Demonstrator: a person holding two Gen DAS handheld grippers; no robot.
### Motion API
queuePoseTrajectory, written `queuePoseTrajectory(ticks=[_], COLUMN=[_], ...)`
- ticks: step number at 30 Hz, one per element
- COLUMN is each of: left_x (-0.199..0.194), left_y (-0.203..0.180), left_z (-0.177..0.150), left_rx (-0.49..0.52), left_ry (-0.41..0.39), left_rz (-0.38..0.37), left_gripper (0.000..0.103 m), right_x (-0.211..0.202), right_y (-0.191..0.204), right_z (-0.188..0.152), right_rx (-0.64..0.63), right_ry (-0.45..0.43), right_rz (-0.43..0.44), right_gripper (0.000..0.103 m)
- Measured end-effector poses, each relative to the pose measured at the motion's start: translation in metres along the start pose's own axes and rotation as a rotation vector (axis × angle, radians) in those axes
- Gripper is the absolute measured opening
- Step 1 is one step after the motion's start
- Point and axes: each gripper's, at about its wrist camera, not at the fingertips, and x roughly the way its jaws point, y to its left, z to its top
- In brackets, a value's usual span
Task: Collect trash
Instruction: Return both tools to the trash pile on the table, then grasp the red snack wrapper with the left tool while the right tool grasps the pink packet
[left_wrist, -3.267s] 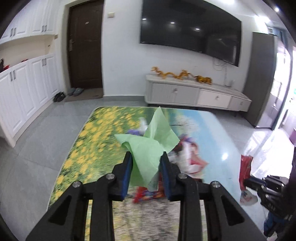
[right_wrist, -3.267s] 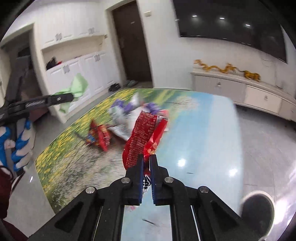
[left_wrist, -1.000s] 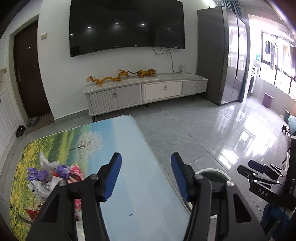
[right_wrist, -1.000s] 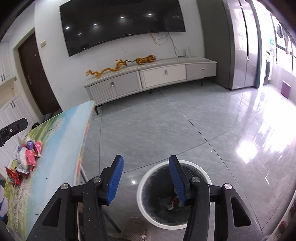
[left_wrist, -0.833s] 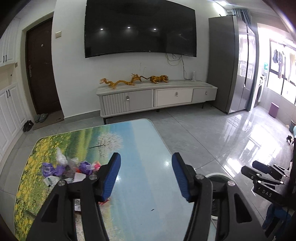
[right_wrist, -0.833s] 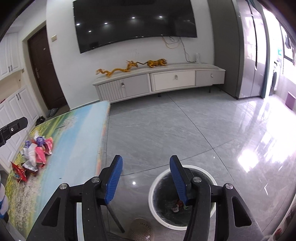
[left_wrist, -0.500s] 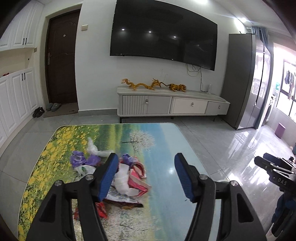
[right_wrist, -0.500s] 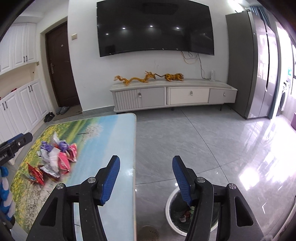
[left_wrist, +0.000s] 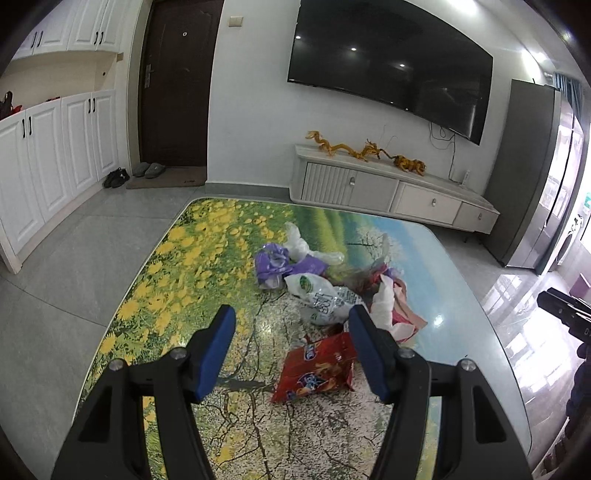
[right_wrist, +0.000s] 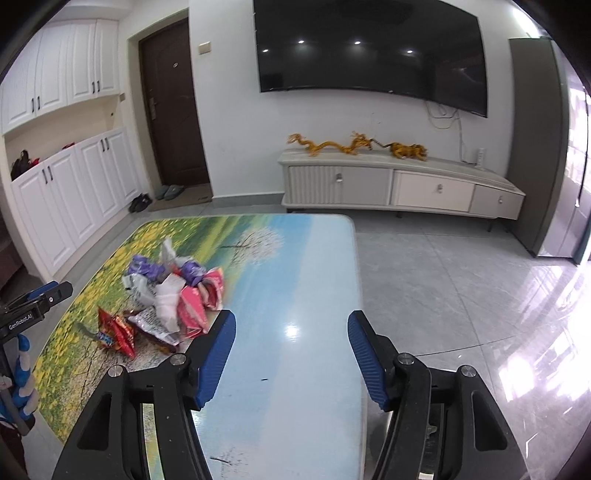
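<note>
red wrapper (left_wrist: 317, 373) — between left tool (left_wrist: 291, 349) tips

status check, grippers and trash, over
Left gripper open, empty; right gripper opening, empty. Trash pile on the table, red snack bag nearest the left gripper. Nothing in the way.
</note>
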Motion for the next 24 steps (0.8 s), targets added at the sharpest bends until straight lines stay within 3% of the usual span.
queuePoseTrajectory(ticks=[8, 15, 19, 24], left_x=[0.027, 0.051, 0.066, 0.079], left_y=[-0.008, -0.018, -0.015, -0.010], left_z=[-0.025, -0.020, -0.019, -0.021], left_rx=[0.024, 0.033, 0.016, -0.004], left_ry=[0.092, 0.124, 0.151, 0.184], left_rz=[-0.073, -0.088, -0.089, -0.097], left_gripper=[0.062, 0.061, 0.061, 0.061], right_x=[0.043, 0.091, 0.122, 0.150], right_y=[0.029, 0.051, 0.060, 0.071], right_z=[0.002, 0.007, 0.006, 0.002], right_rx=[-0.071, -0.112, -0.110, -0.111], right_ry=[0.059, 0.109, 0.160, 0.209], right_rz=[0.095, 0.195, 0.252, 0.317], right_gripper=[0.061, 0.061, 0.050, 0.045])
